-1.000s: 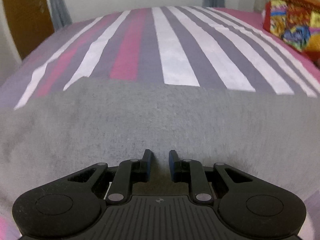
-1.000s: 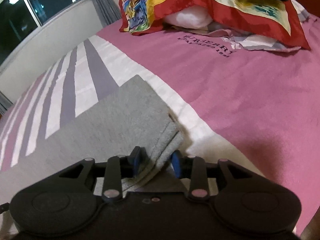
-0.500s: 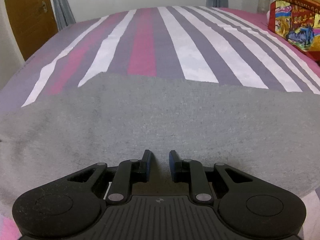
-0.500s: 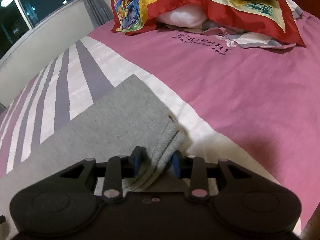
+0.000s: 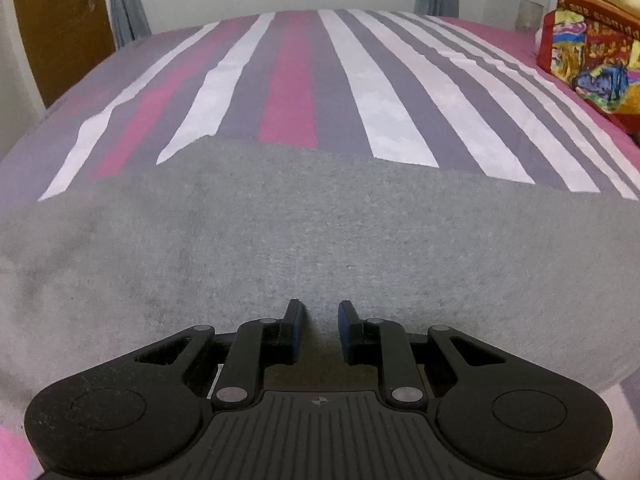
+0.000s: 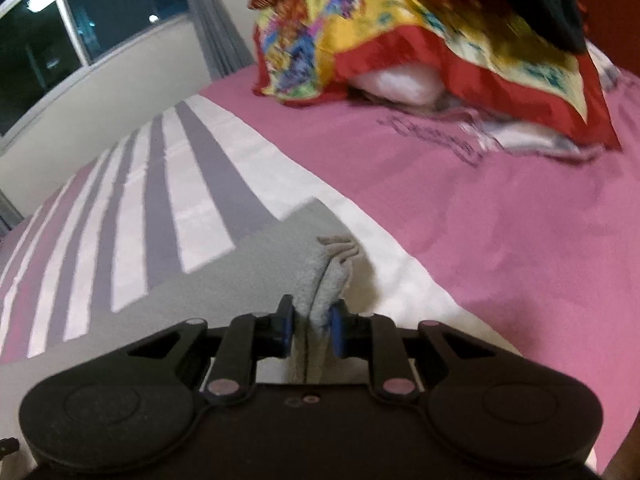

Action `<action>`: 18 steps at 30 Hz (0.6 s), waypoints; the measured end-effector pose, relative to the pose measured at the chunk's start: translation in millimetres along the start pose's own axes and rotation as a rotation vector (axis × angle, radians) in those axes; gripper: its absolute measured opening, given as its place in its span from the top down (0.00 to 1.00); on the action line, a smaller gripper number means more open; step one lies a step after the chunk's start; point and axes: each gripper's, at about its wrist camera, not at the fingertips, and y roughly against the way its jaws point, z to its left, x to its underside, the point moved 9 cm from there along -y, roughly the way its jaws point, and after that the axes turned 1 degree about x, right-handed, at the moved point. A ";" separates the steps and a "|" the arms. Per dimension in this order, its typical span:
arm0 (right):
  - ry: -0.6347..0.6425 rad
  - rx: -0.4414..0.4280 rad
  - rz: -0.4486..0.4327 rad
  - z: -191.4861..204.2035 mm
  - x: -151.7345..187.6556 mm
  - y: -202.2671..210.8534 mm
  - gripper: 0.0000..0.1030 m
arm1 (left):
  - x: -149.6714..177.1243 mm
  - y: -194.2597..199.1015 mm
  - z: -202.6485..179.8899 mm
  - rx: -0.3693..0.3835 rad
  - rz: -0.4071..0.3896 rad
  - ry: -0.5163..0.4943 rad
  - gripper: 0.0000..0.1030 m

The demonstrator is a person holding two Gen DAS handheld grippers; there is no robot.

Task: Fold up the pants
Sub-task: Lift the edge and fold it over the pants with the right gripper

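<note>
So, mid-fold: gray pants point(image 5: 320, 240) flat on the bed point(image 5: 288, 80).
Right gripper point(image 6: 312, 322) clenched on bunched edge, left gripper point(image 5: 318, 326) released above cloth; best lifting slow, keeping edges lined up.

The pants point(image 5: 304, 240) lie spread on the bed point(image 5: 296, 80), across its near part. The left hand-held gripper point(image 5: 319, 322) sits at their near edge, the cloth running left, right and beyond it. The right hand-held gripper point(image 6: 312, 326) has a bunched edge of the pants point(image 6: 326, 284) between its fingers. A heap of bedding point(image 6: 420, 40) lies on the far right of the bed; a door point(image 5: 60, 24) stands far left.
</note>
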 end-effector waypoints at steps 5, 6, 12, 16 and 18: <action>0.069 -0.059 -0.056 41.9 -12.2 15.6 0.83 | -0.3 2.5 5.7 0.020 0.011 0.024 0.80; 0.095 -0.071 -0.069 54.4 -13.4 19.4 0.83 | 0.5 2.9 6.6 0.019 0.010 0.023 0.80; 0.215 -0.197 -0.084 133.9 -6.2 31.8 0.83 | 4.2 9.4 17.1 0.013 0.004 0.037 0.80; 0.273 -0.309 -0.047 188.4 14.6 37.4 0.83 | 6.6 12.1 28.9 0.008 0.002 0.055 0.80; 0.308 -0.359 -0.019 216.0 31.3 38.6 0.83 | 8.2 13.1 34.9 0.006 0.001 0.068 0.80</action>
